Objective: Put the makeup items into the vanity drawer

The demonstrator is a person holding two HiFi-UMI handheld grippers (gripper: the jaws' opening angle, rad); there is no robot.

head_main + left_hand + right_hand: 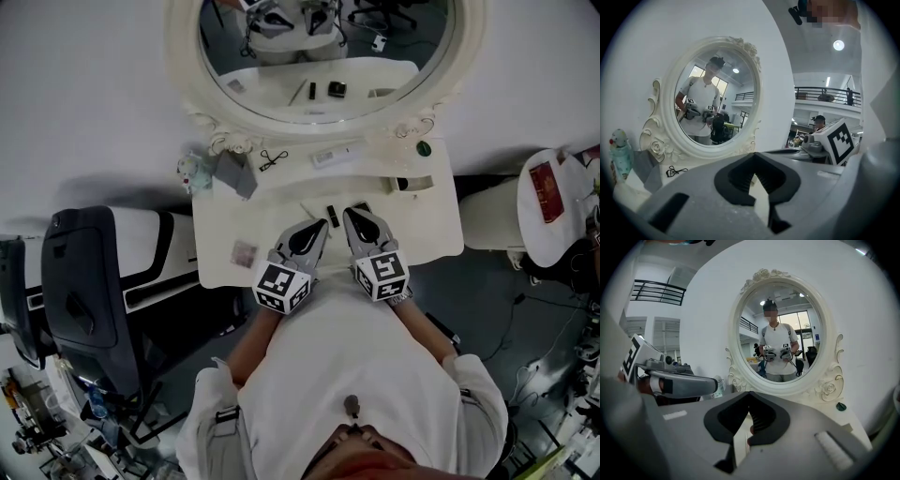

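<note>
We saw both grippers low in the middle of the frame, side by side over the near part of the counter (422,225). The left hand-held gripper (322,226) had its jaws pressed together with nothing between them. The right hand-held gripper (352,215) was likewise closed and empty. A black tube (331,215) lay on the counter between the two tips, just beside both; we could not tell whether it touched either. A thin stick (307,210) lay just above the left tip. Further up, near the foot of the mirror (183,56), we saw a white tube (335,157), a black curler (273,159) and a grey pouch (234,173), all well apart from both tips. A green pot (424,148) sat at upper right. A small packet (244,253) lay to the left of the left hand-held gripper.
</note>
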